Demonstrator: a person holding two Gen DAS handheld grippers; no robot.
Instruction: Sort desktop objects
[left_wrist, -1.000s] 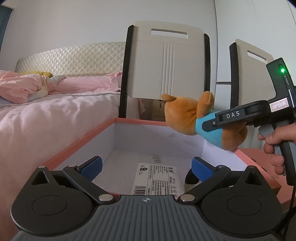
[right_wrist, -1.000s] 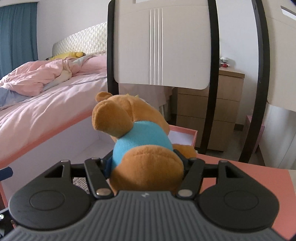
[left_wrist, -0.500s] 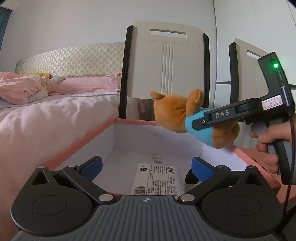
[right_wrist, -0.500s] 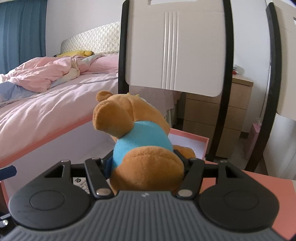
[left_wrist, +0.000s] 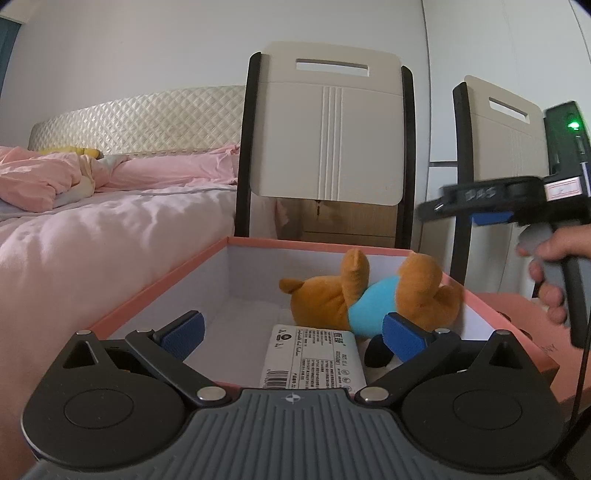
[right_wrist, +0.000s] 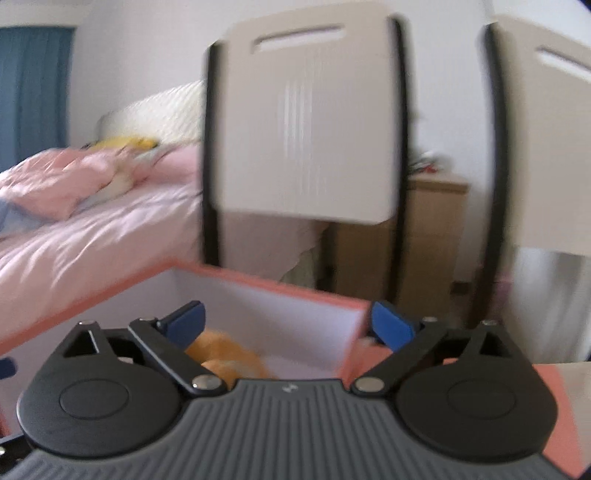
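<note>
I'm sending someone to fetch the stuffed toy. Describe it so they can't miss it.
Find the open pink box beside the bed. Inside, near its right wall, lies a brown stuffed bear on its side. Its blue shirt sets it apart from the white labelled packet beside it.

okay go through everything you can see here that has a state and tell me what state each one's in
Left gripper: open, empty, low over the box.
Right gripper: open, empty, above the box.
Plush bear: released, lying on its side inside the box.
Pink box: open, no lid on, holding the bear and a labelled packet.
Labelled packet: lying flat on the box floor.
Green indicator light: lit.
</note>
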